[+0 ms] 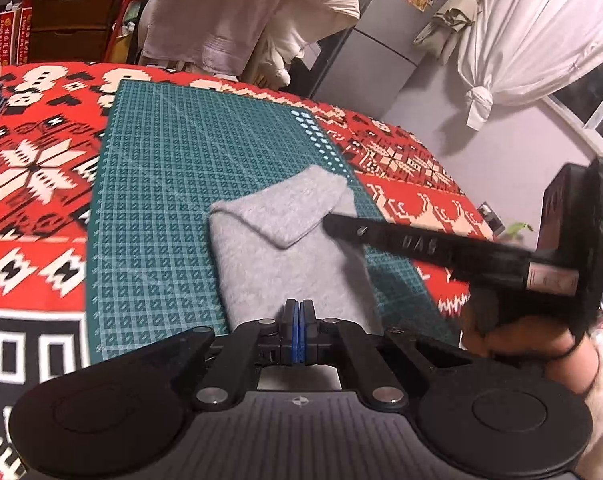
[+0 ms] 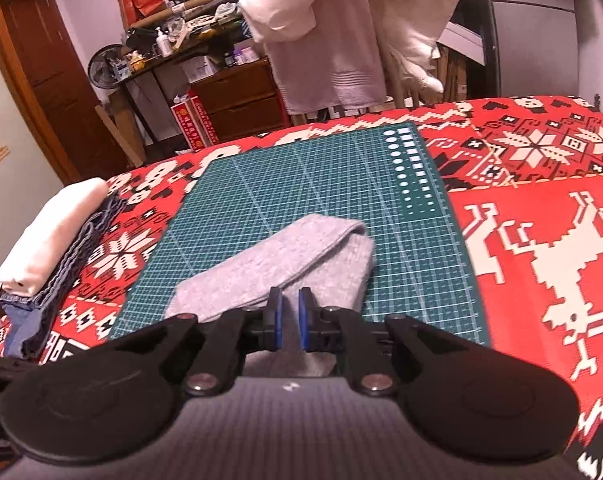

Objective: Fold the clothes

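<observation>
Grippers over grey cloth (image 2: 285, 264), folded on green cutting mat (image 2: 321, 184).
Soft, light knit, likely limp; best pinched at a thick folded edge. Left gripper (image 1: 297, 312) pressed together, empty; right gripper (image 2: 289, 312) slightly spread, holding nothing.

Raised characters on the right gripper's (image 1: 343, 229) black finger look like "0A6", mirrored and uncertain. The red boxes (image 1: 14, 36) beside the wooden drawers carry gold characters too small to read.
</observation>
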{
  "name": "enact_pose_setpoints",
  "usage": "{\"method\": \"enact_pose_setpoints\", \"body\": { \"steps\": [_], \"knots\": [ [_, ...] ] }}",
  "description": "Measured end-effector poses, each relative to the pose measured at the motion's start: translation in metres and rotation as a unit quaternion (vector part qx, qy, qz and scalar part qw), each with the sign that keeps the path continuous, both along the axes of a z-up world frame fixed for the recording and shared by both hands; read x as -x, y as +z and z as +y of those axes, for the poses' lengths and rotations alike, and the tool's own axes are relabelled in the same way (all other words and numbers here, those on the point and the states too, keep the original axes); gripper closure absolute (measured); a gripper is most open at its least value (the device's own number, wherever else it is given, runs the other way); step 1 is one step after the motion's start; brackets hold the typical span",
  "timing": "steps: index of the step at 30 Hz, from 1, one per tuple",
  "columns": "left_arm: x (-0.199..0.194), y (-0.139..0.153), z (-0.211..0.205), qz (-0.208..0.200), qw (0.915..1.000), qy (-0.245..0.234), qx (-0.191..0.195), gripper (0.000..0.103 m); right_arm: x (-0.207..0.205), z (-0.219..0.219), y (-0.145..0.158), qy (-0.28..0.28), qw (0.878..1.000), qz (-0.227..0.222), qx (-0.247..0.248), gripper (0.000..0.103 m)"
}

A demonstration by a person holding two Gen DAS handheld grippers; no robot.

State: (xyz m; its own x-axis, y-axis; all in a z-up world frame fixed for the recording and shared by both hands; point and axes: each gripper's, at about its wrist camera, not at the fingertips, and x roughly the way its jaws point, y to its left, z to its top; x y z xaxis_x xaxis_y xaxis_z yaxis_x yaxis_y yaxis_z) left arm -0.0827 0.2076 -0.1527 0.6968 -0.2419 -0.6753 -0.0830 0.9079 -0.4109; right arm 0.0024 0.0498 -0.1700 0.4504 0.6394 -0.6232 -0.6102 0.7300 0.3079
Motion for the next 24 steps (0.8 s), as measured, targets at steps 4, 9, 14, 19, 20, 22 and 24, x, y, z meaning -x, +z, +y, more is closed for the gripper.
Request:
{"method": "enact_pose_setpoints", "body": {
  "steps": [4, 9, 14, 19, 20, 22, 24],
  "knots": [
    [0.019, 0.004, 0.006, 0.001, 0.9999, 0.004, 0.009, 0.102, 0.005, -0.003, 0.008, -0.012, 1.0, -0.01, 0.003, 0.093],
    [0.039, 0.01, 0.004, -0.007, 0.9998, -0.006, 0.018, 0.102, 0.032, -0.012, 0.022, 0.012, 1.0, -0.004, -0.02, 0.093],
    [0.045, 0.005, -0.005, 0.0, 0.9996, -0.023, 0.018, 0.102, 0.073, -0.013, 0.021, 0.056, 0.998, 0.016, -0.011, 0.093],
    [0.046, -0.001, -0.01, 0.007, 0.9997, -0.025, 0.003, 0.102, 0.103, -0.009, 0.013, 0.092, 0.995, 0.019, 0.024, 0.094],
    [0.046, -0.002, -0.011, 0.008, 0.9997, -0.025, 0.001, 0.102, 0.106, -0.009, 0.01, 0.092, 0.995, 0.019, 0.03, 0.094],
    [0.045, -0.003, -0.014, 0.008, 0.9995, -0.028, -0.01, 0.101, 0.109, -0.009, 0.007, 0.092, 0.995, 0.016, 0.035, 0.096],
    [0.046, -0.002, -0.017, 0.006, 0.9992, -0.032, -0.023, 0.101, 0.111, -0.009, 0.005, 0.092, 0.995, 0.012, 0.04, 0.098]
  ]
}}
